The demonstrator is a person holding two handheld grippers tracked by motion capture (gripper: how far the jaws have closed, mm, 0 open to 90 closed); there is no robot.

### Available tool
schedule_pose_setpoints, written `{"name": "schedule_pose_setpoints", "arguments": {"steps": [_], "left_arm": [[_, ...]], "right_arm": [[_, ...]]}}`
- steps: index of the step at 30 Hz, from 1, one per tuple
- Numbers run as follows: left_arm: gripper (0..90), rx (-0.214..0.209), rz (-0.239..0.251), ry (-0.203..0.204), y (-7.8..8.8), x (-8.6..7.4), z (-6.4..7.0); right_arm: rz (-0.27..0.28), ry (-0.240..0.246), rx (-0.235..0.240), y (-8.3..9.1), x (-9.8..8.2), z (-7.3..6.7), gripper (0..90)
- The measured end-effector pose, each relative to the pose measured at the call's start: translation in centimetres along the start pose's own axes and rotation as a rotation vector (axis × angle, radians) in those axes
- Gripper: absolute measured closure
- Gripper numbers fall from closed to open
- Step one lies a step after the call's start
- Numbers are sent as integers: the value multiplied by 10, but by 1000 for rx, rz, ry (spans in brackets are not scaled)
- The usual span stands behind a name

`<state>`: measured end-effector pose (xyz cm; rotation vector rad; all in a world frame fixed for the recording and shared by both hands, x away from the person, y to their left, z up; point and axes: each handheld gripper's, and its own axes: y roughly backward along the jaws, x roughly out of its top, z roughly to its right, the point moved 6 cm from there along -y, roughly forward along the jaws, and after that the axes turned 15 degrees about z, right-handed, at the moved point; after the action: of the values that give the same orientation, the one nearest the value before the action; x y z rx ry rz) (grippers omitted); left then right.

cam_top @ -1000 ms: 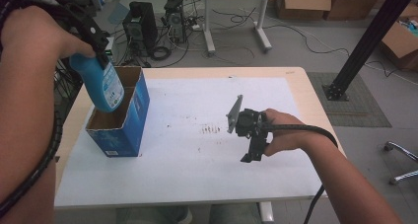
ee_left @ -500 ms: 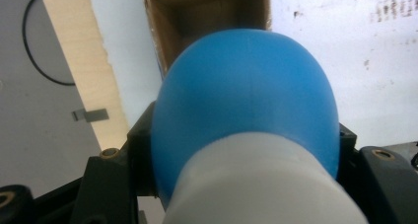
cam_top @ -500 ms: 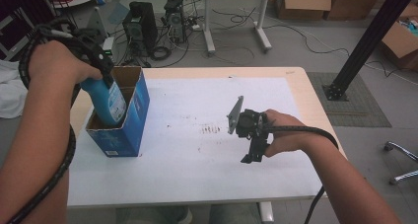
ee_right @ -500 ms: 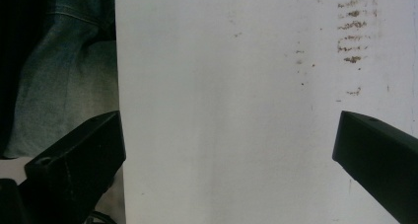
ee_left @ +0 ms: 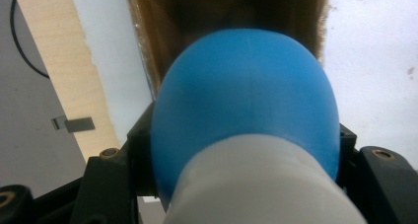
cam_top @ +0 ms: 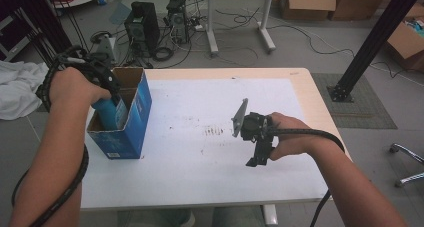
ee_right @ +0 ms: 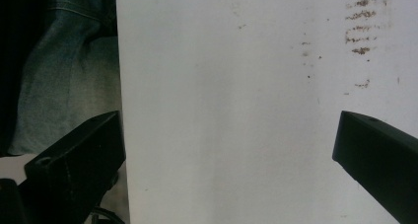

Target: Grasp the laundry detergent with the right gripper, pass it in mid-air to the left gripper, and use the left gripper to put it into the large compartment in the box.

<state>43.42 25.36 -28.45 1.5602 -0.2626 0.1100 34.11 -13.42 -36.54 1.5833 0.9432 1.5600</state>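
- Left tongs point(cam_top: 111, 98) are clamped on a blue bottle point(ee_left: 245, 98), partly inside the box point(cam_top: 131, 127).
- Right tongs point(ee_right: 229, 150) are apart over the desk point(cam_top: 200, 172).

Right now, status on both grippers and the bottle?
Left gripper shut on blue bottle, partway inside blue box. Right gripper open, empty. Nothing in the way.

Layout: box point(cam_top: 125, 132) on the table point(cam_top: 200, 177), at its left edge. Bottle point(cam_top: 107, 112) partly inside the box's open top, between the jaws of the left gripper point(cam_top: 102, 82). Right gripper point(cam_top: 257, 159) right of centre, well apart from the box, above bare tabletop. Stains point(cam_top: 214, 131) between box and right gripper.
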Motion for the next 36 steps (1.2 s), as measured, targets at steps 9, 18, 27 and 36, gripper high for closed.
{"name": "schedule_pose_setpoints", "arguments": {"steps": [9,18,27,36], "left_arm": [[386,-5,7,-9,-25,-3,4],[385,0,1,-10,-46,-7,4],[386,-2,3,0,-63,-9,-1],[384,-3,-4,4,-64,-10,-2]], "right_arm": [[-5,-3,6,-2,0,0,0],[-5,-3,10,-4,-1,-2,0],[-4,-8,6,-5,-3,-1,0],[-5,-15,2,-3,-5,-1,0]]}}
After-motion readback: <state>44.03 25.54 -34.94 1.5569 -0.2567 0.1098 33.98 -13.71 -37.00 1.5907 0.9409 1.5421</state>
